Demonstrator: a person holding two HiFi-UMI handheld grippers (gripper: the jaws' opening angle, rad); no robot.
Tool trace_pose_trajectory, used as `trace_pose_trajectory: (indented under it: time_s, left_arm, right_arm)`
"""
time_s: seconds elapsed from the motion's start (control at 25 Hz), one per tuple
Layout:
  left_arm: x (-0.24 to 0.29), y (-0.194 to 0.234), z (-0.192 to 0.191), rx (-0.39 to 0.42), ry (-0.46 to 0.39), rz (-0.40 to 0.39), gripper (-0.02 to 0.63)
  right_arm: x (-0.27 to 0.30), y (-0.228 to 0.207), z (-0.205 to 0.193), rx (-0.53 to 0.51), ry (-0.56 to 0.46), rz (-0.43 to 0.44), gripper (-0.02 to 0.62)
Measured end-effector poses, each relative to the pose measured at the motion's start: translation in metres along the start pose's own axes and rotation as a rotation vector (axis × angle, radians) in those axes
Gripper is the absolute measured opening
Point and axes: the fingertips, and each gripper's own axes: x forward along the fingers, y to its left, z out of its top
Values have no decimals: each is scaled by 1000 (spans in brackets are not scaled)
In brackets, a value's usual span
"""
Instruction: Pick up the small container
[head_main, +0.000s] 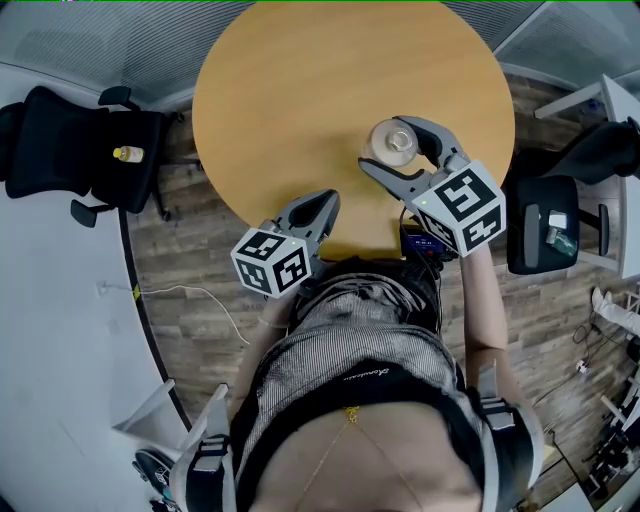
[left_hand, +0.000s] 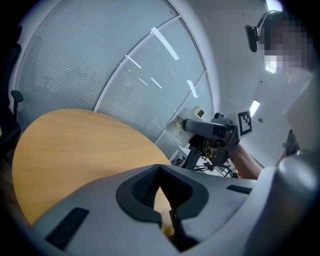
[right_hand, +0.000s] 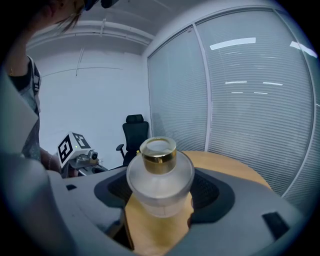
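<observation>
The small container (right_hand: 160, 175) is a frosted glass jar with a gold cap. My right gripper (right_hand: 160, 192) is shut on its round body, one jaw on each side, and holds it upright. From the head view, the container (head_main: 393, 142) sits between the right gripper's (head_main: 392, 148) jaws over the near right part of the round wooden table (head_main: 300, 90). In the left gripper view the container (left_hand: 194, 113) shows raised off the table (left_hand: 65, 145). My left gripper (head_main: 322, 203) hovers at the table's near edge, shut and empty (left_hand: 159, 174).
A black office chair (head_main: 70, 150) with a small yellow object (head_main: 127, 154) on it stands left of the table. Another black chair (head_main: 545, 225) is at the right. A white cable (head_main: 190, 292) lies on the wood floor. Blinds on glass walls (left_hand: 125, 65) ring the room.
</observation>
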Motion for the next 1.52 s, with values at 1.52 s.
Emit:
trace_pose_trajectory:
  time_s: [1.52]
  left_arm:
    - [8, 1, 0, -5, 9, 4, 6]
  right_arm:
    - [-15, -7, 8, -17, -29, -8, 341]
